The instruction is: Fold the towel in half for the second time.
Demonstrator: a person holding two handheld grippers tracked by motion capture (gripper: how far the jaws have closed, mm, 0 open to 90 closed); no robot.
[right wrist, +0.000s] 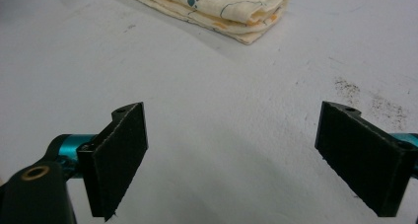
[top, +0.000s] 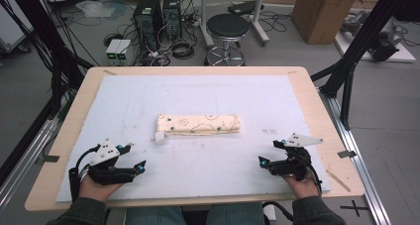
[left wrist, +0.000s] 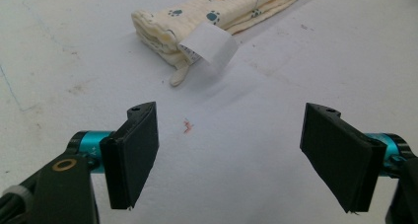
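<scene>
Folded cloth (top: 198,124) frame centre, long axis left-right; my left gripper (top: 134,158) nearer, both grippers wide, empty.

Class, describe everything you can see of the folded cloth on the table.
The folded cloth is cream fabric printed with blue paw prints and thin line drawings, folded into a long, flat, layered strip. It lies lengthwise at the middle of the white table cover. A white tag sticks out at its left end. Nothing grips it.
</scene>
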